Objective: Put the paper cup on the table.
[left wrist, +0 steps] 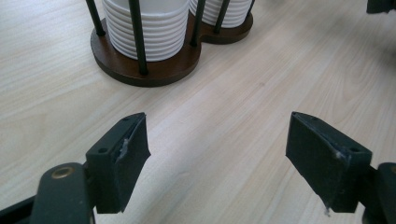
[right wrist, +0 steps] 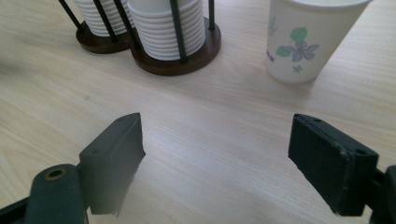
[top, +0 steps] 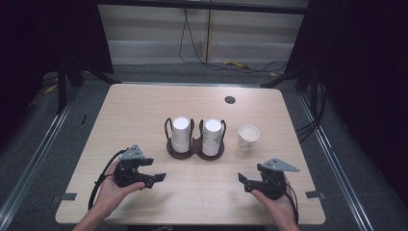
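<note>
Both the left gripper and right gripper rest on the table, jaws spread, empty. Beyond stand the 2-stack cup holder and, right (upright), a loose paper cup.

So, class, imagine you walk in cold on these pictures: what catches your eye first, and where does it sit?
First, the dark double cup holder at mid-table, with a stack of white paper cups in each ring. Next, the lone flowered paper cup standing upright just to its right, apart from it. Then the two claws near the front edge, left claw and right claw, both open and empty.
</note>
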`<state>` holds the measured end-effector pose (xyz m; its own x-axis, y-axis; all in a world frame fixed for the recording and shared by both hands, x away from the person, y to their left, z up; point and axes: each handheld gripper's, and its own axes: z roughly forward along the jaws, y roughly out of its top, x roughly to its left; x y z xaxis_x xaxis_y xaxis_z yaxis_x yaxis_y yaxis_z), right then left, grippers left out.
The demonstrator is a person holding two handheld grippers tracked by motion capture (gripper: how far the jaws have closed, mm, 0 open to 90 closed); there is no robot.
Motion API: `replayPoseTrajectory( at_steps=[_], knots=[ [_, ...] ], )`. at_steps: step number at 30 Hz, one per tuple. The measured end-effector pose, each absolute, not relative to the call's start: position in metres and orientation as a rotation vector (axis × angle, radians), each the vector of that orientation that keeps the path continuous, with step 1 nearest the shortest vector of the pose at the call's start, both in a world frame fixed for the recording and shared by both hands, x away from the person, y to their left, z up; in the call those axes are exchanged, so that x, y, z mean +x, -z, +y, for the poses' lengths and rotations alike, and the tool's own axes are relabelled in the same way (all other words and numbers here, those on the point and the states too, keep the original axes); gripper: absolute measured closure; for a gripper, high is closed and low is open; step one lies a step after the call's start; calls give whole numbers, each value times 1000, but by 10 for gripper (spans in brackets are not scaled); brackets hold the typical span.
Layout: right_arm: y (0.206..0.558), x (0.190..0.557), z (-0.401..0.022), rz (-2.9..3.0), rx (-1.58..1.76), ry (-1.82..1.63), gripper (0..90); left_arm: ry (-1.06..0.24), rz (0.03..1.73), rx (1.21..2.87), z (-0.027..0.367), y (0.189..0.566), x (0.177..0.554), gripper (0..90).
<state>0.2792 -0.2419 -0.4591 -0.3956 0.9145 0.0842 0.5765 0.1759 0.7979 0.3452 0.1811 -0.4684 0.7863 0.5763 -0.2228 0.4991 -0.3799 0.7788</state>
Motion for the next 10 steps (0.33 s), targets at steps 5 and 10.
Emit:
replayPoseTrajectory(
  at_steps=[5, 10],
  knots=[
    [464, 276, -239, 2038, 1382, -1117, 174, -123, 830, 2058, 186, 478, 342, 215],
    [477, 281, -241, 2057, 1403, -1093, 168, -149, 840, 2048, 187, 483, 338, 215]
  ],
)
